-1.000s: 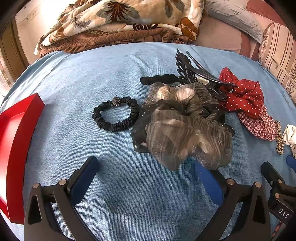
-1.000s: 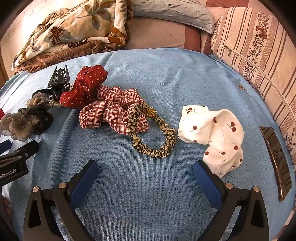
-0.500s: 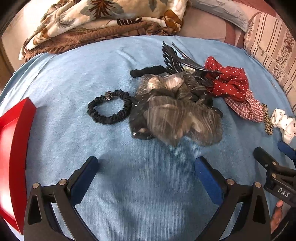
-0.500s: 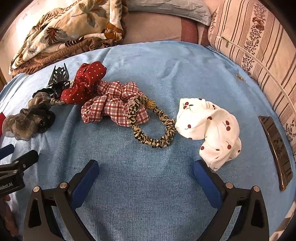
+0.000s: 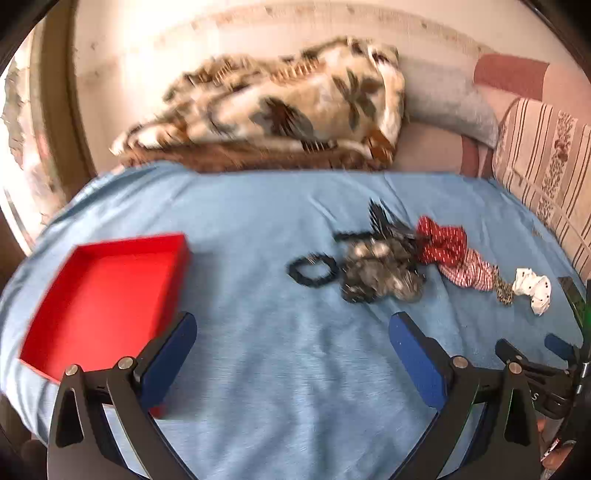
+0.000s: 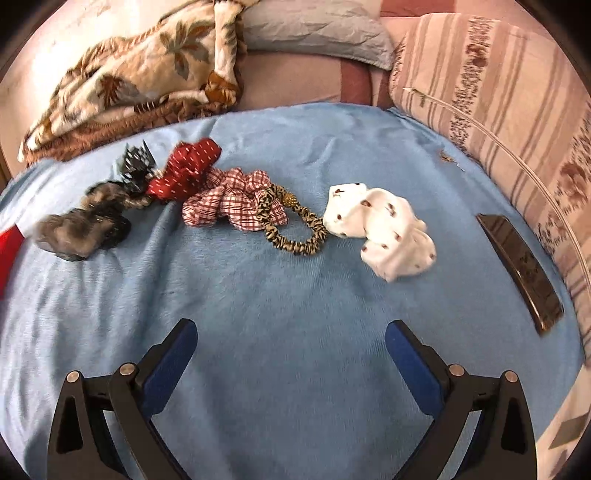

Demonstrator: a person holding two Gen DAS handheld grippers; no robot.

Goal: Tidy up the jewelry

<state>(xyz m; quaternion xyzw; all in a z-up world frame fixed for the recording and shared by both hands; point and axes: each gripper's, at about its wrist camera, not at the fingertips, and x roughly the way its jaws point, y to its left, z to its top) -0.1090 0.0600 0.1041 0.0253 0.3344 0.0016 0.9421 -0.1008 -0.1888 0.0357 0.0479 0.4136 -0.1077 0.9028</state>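
The left gripper (image 5: pixel 291 345) has been drawn back and raised, so the red tray (image 5: pixel 110 291) is now seen whole at the left of the blue cover (image 5: pixel 258 206). Both it and the right gripper (image 6: pixel 291 347) are held wide apart and empty. The scrunchies are strung in a row well beyond them, from the black scrunchie (image 5: pixel 312 271) to the white cherry scrunchie (image 6: pixel 380 230).

Bed surface: blue cloth (image 5: pixel 295 369). At 12 o'clock, folded leaf-print blanket (image 5: pixel 280 110) against pale wall (image 5: pixel 221 37); grey pillow (image 6: pixel 314 29). At 2 o'clock, striped cushion (image 6: pixel 498 110). Bright daylight.
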